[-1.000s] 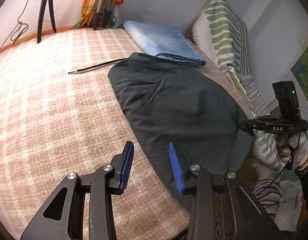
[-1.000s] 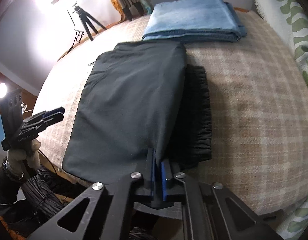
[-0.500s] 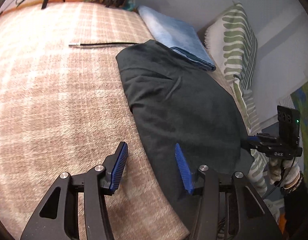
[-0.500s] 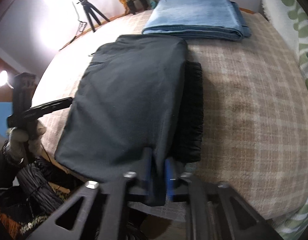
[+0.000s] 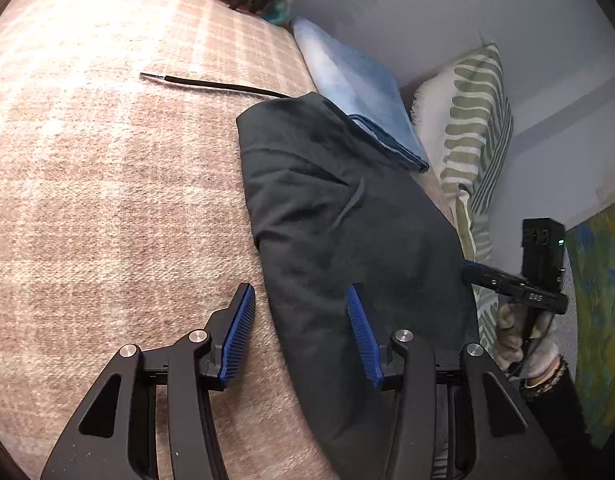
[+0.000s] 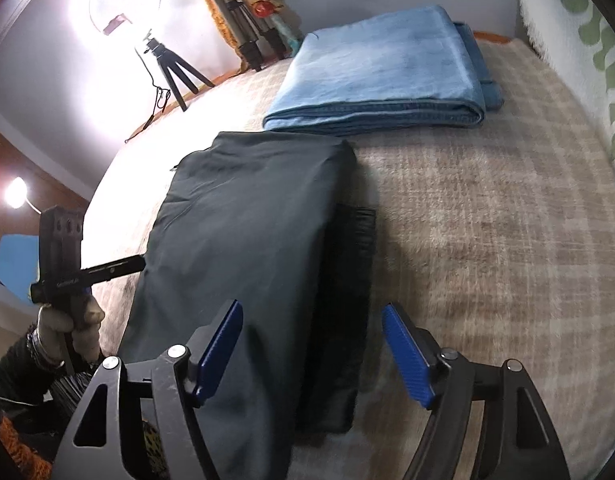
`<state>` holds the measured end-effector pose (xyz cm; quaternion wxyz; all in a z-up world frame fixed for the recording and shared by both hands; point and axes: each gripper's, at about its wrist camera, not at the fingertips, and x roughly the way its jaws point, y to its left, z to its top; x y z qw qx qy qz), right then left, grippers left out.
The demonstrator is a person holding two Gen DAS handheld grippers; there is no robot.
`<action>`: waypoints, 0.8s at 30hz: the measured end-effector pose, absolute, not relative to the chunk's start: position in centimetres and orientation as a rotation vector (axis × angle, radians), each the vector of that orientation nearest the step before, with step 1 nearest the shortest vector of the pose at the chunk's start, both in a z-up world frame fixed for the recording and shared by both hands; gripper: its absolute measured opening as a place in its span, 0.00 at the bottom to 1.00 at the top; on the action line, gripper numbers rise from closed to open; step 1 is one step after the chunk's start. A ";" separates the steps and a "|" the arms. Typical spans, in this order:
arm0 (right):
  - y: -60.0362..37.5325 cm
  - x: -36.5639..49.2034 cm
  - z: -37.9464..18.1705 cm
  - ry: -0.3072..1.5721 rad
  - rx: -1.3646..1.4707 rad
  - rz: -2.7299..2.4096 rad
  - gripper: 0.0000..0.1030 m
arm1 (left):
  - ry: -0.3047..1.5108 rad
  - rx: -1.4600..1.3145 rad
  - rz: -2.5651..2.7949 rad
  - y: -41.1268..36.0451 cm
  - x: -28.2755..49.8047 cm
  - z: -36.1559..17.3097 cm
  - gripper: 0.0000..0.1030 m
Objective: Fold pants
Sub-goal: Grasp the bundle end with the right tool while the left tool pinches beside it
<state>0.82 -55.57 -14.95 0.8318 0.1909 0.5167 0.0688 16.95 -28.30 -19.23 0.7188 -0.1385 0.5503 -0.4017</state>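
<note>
The left gripper (image 5: 299,336) is held tilted down, and its two blue pads (image 5: 238,334) are kept apart with nothing pinched between them. The right gripper (image 6: 311,354) is tilted down too; its jaws have just been opened wide, and nothing is gripped by them. Each gripper is held by a gloved hand (image 6: 69,330), with a dark sleeve (image 5: 555,408) at the wrist.

Only lettering I see is white print on the side of my right gripper (image 5: 533,298), seen from my left wrist camera, too blurred to read. Nothing else legible.
</note>
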 end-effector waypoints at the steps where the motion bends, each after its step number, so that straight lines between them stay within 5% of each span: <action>1: -56.1 1.1 -15.4 1.093 0.434 0.159 0.73 | 1.219 -0.313 -0.886 -28.5 16.9 -19.2 0.44; 16: -57.9 3.4 -19.1 1.057 0.593 0.296 0.88 | 1.224 -0.324 -0.906 -30.6 16.7 -19.5 0.44; 24: -57.3 3.6 -20.1 0.987 0.705 0.374 0.83 | 1.230 -0.357 -0.923 -31.4 16.8 -19.6 0.40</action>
